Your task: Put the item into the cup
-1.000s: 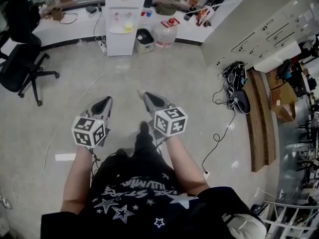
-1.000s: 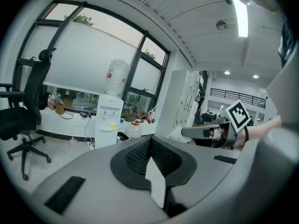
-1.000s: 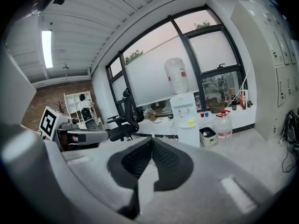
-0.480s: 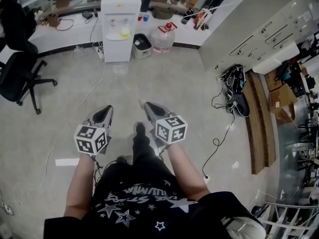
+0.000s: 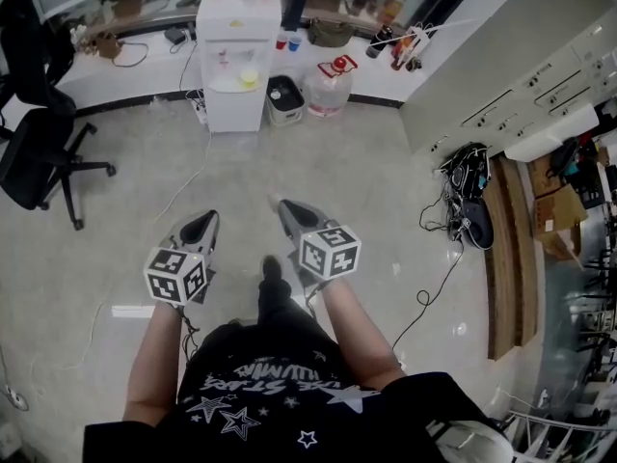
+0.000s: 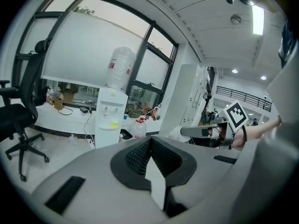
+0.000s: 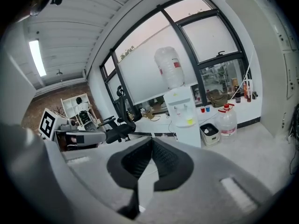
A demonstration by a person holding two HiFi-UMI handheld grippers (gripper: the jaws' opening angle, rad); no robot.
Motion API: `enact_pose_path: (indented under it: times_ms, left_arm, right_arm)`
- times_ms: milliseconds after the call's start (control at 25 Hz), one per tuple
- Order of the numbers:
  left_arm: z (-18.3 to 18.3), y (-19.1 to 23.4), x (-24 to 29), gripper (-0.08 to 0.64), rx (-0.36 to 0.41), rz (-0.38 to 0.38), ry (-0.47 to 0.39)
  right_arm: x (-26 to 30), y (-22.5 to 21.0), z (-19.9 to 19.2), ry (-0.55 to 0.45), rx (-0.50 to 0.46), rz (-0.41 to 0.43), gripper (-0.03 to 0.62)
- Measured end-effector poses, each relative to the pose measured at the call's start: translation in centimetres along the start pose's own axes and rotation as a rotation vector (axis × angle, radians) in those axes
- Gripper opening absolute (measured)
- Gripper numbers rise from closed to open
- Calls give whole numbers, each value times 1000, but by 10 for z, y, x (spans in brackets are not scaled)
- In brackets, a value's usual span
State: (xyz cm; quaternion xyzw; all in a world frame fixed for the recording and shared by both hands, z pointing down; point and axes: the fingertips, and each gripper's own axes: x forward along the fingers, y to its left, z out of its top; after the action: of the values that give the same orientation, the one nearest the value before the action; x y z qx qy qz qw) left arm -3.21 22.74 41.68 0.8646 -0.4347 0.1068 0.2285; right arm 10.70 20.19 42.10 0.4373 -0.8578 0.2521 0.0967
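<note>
Pointing ahead over the floor (image 5: 366, 191), the left claw (image 5: 201, 226) and the right claw (image 5: 289, 210) are held side by side at waist height, a small gap between them, both aimed toward the dispenser (image 5: 237, 61). Each claw's own view shows its black pads pressed together at the tips, with nothing gripped between them.

Well ahead of both claws, just right of the dispenser, two small cups (image 5: 287, 42), one red and one blue, stand on the white desk (image 5: 125, 66) under the windows. They are too small to tell whether they stand straight, or whether either is the cup the task means. No view shows which thing is the item.

On the floor right of the dispenser sit a white bin (image 5: 284, 99) and then a clear jug (image 5: 331, 83) with a red cap. A black chair (image 5: 43, 152) stands well left of the dispenser, and a heap of cables (image 5: 468, 186) lies far to its right by the cabinets.

Only the head view shows the person's arms and dark printed shirt. The left gripper view catches the right claw and its marker cube (image 6: 236, 115) right of the dispenser, plus the ceiling lights. The right gripper view shows the left claw and its cube (image 7: 46, 123) left of the dispenser, in front of the chair.
</note>
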Motion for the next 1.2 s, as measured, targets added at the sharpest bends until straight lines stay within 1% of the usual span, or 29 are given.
enact_pose_path:
  times_ms: [160,400,600,760,920,1200]
  left_arm:
    - [22,8,36,6,-18,22,0]
    - [46,10,86,6,-20,35,-2]
    - [70,13,126,6,-13,63,-26]
    - [83,18,148,6,-18,97,-36]
    - [89,23,162,6,-28,123,-43]
    - [91,30,166,6,-40,146,-27]
  right_arm:
    - [18,-33,25,7,4,16,2]
    - [39,-79,54,6,5,39,2]
    - [55,-119,76,5,4,66,2]
    - [68,-145,89,14,3,87,2]
    - [78,-157,92,29,6,107,2]
    - [86,-163,79,72,33,122,2]
